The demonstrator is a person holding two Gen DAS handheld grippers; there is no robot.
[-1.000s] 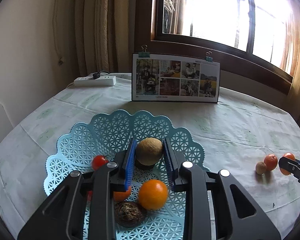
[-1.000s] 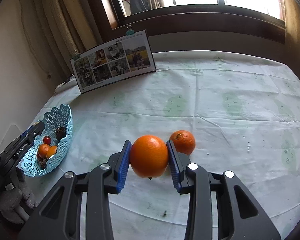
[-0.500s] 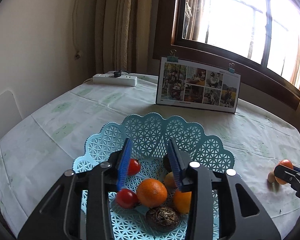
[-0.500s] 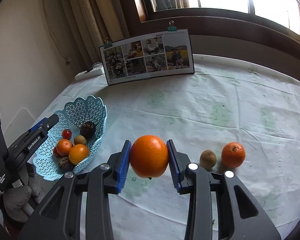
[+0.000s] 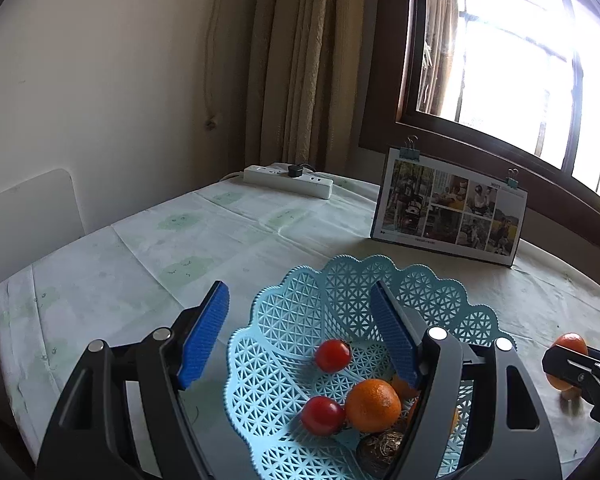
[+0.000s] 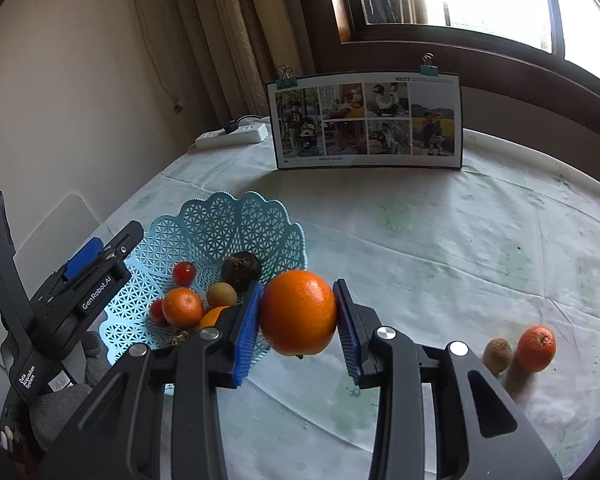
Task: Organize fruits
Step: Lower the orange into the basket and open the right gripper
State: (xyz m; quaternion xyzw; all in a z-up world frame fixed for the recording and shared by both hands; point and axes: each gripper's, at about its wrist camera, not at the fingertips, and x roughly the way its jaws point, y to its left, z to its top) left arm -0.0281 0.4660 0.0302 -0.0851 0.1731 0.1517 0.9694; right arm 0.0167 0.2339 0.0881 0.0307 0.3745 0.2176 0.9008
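While the right tongs are gripping a large round orange just beside the light-blue lattice plastic basket on the surface, the left tongs are gaping wide and empty over that basket's rim, touching nothing.

Round table covered by a pale green patterned tablecloth, creased in folds. Photo collage board standing upright at the far side, below the window, with a binder clip at each top corner. White power strip lying left of the board, one black plug inserted. Beige curtain hanging in the corner. White chair back against the wall.
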